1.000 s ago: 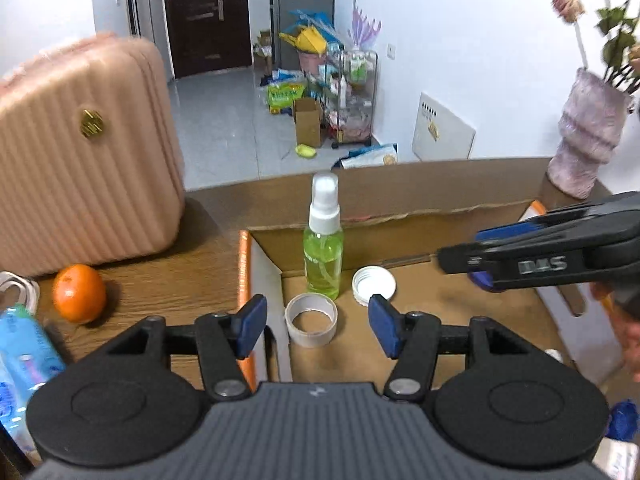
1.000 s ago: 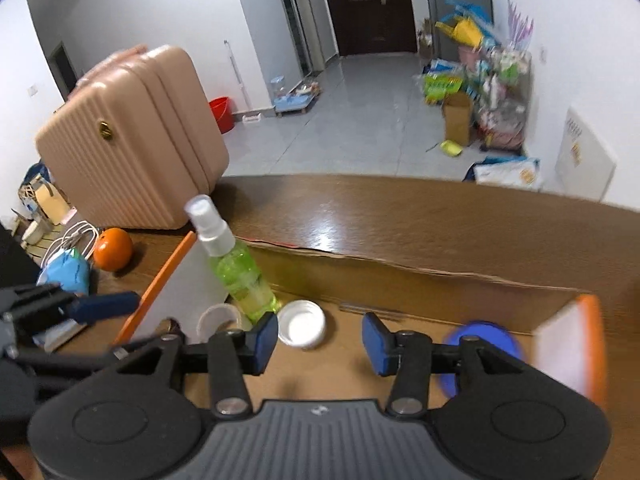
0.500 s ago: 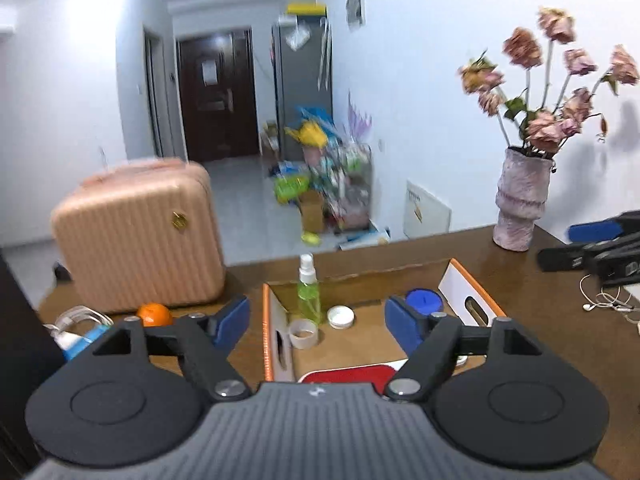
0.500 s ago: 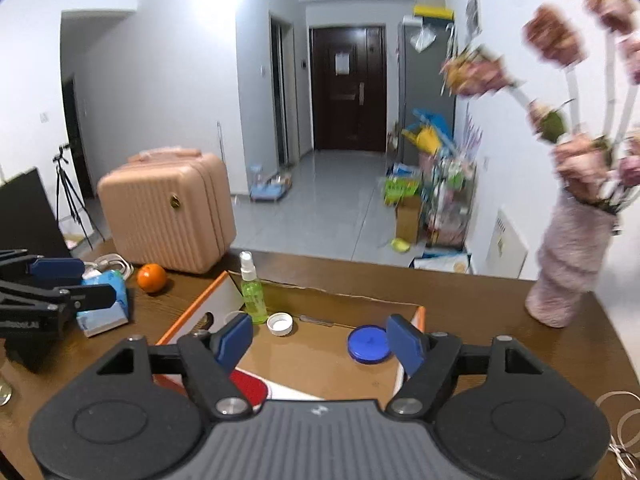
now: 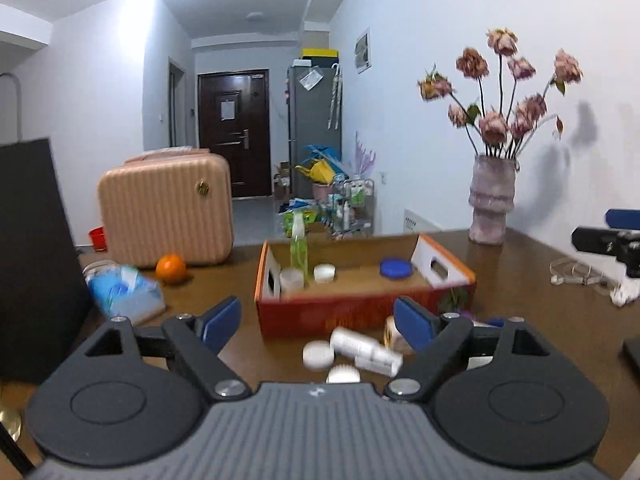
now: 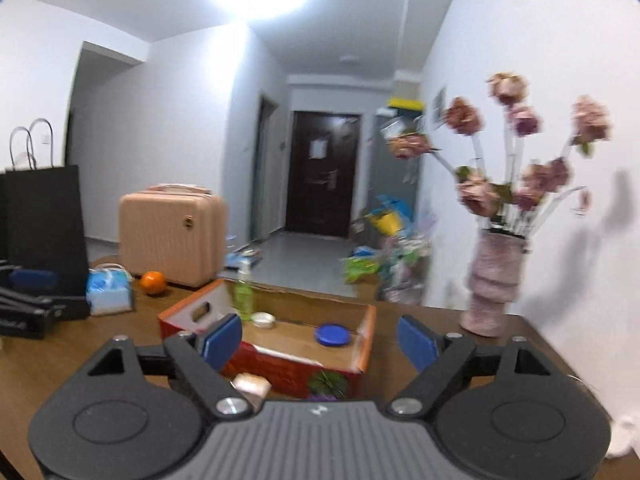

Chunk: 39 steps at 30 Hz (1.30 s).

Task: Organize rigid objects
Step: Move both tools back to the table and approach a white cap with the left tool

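Note:
A red cardboard box (image 5: 360, 312) (image 6: 280, 364) stands open on the brown table. In it are a green spray bottle (image 5: 299, 250) (image 6: 243, 300), a tape roll (image 5: 291, 279), a white lid (image 5: 324, 272) (image 6: 263, 320) and a blue lid (image 5: 395, 269) (image 6: 331, 335). In front of the box lie a white tube (image 5: 366, 350), two white caps (image 5: 318, 355) and other small items. My left gripper (image 5: 318, 322) is open and empty, well back from the box. My right gripper (image 6: 320, 342) is open and empty, raised before the box; it also shows at the right edge of the left wrist view (image 5: 608, 236).
A pink suitcase (image 5: 166, 208), an orange (image 5: 171, 269), a blue wipes pack (image 5: 124, 292) and a black bag (image 5: 34, 260) are on the left. A vase of dried flowers (image 5: 491, 200) stands at the back right. White cables (image 5: 576, 276) lie right.
Both grippers have pulled far back and up from inside the box and opened wider. The items in front of the box have come into view.

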Motion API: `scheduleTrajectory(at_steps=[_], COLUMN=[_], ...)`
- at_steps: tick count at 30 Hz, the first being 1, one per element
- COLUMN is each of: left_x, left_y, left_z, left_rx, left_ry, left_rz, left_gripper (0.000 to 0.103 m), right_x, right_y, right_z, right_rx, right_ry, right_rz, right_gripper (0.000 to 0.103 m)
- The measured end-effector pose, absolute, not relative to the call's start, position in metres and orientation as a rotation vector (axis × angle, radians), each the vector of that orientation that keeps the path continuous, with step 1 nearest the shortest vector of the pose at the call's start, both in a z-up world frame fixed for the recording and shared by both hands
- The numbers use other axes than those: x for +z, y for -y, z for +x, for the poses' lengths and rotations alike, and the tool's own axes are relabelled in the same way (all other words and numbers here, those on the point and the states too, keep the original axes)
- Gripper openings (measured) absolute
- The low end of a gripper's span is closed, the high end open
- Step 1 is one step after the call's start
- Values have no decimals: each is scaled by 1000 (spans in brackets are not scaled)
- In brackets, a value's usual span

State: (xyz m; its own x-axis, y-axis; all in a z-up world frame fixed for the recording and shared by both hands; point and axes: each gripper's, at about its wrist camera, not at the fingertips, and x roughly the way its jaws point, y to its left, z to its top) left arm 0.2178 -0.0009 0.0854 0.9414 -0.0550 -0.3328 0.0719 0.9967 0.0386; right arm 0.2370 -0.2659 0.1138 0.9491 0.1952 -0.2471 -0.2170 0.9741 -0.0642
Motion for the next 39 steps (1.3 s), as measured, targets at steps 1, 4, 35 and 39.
scheduleTrajectory(at_steps=[1,4,35,39], left_x=[77,58,-34,-41], left_y=[4,11,19,9], left_z=[208,183,361,369], left_rx=[-56,-45,-126,-183], left_ry=[-331,-318,-669,-680], left_rz=[59,86,102,63], left_gripper=[86,86,50,39], right_x=[106,80,-7,-6], right_y=[266,266,223,197], right_z=[227,202,289,319], right_rx=[202,206,381,421], right_ry=[-238,-263,-513,-524], right_rz=[-81,-16,21,-22], right_gripper=[87,89,44,44])
